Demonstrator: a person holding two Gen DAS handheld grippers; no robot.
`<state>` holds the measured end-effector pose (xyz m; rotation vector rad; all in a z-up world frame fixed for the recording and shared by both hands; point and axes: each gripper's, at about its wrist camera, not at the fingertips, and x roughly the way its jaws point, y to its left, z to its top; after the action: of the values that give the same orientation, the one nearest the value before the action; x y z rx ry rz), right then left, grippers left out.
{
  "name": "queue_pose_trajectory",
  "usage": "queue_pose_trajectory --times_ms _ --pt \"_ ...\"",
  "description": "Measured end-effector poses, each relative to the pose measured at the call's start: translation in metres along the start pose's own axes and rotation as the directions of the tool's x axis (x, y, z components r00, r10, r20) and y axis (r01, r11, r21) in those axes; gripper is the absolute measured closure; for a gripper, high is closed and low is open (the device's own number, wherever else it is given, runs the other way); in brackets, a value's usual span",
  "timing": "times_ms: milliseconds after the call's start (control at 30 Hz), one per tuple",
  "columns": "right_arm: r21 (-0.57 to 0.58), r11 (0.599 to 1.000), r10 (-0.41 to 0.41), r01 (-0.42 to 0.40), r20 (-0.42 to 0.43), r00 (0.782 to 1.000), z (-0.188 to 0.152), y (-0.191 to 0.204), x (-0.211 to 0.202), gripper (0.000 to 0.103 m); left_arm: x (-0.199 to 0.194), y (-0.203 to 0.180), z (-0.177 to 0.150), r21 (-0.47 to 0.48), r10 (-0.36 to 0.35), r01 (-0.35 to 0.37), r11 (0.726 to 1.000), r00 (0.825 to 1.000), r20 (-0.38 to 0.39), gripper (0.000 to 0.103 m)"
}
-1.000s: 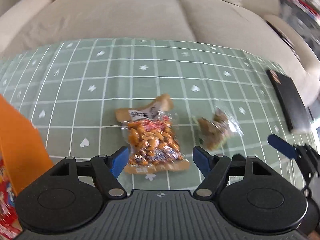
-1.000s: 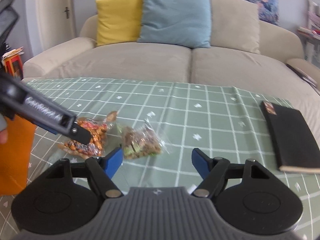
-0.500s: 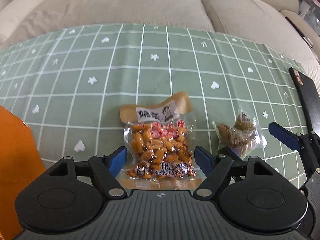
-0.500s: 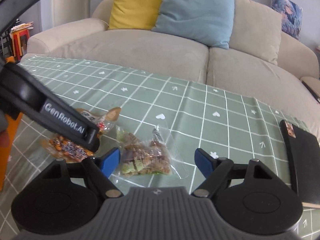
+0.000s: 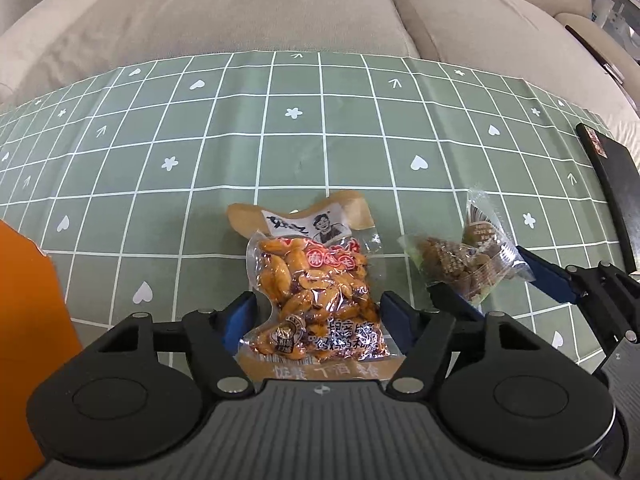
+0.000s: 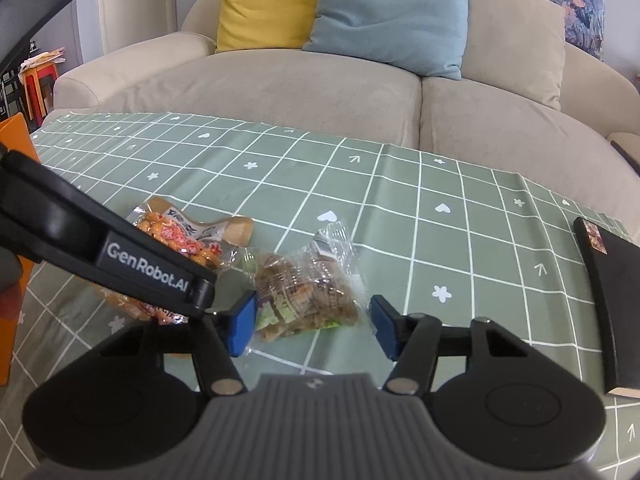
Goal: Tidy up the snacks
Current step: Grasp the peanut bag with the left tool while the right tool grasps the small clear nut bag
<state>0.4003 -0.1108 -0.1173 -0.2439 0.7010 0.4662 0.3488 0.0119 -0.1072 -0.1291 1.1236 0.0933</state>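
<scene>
Two snack packets lie side by side on the green checked tablecloth [image 5: 320,152]: an orange peanut packet [image 5: 316,292] and a clear bag of brown snacks [image 6: 308,292]. The left gripper [image 5: 318,320] has its jaws spread around the peanut packet's lower end. The right gripper [image 6: 310,322] straddles the brown bag, jaws equally spread, neither pinching
</scene>
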Motion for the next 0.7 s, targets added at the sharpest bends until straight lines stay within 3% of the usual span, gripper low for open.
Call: queue_pose_trajectory --times_ms 33,100,267,467,500,700 --pt "-0.004 1.000 -0.002 0.002 -0.003 1.000 0.000 0.001 0.000 0.048 -0.001 -0.001 0.000 0.002 -0.003 0.003 1.000 1.000 0.005 0.036" --pt "-0.011 1.000 0.003 -0.003 -0.012 1.000 -0.001 0.001 -0.002 0.057 -0.005 -0.003 -0.001 0.006 -0.004 0.004 1.000 1.000 0.015 0.036" --pt "-0.039 0.999 -0.030 0.029 -0.026 0.999 -0.008 0.003 -0.014 0.059 -0.014 -0.005 -0.010 -0.003 -0.025 0.025 1.000 0.999 0.035 0.040" --pt "-0.047 0.998 -0.049 0.047 -0.045 0.998 -0.029 0.003 -0.040 0.059 -0.040 -0.013 -0.023 -0.003 -0.077 0.078 0.997 0.995 0.067 0.055" --pt "-0.044 0.998 -0.050 0.048 -0.050 0.997 -0.034 0.003 -0.046 0.059 -0.044 -0.016 -0.027 0.012 -0.082 0.081 0.997 0.994 0.066 0.063" --pt "-0.011 0.997 -0.072 0.071 -0.092 0.993 -0.058 0.003 -0.080 0.058 -0.051 -0.016 -0.044 0.006 -0.150 0.150 0.989 0.988 0.020 0.064"
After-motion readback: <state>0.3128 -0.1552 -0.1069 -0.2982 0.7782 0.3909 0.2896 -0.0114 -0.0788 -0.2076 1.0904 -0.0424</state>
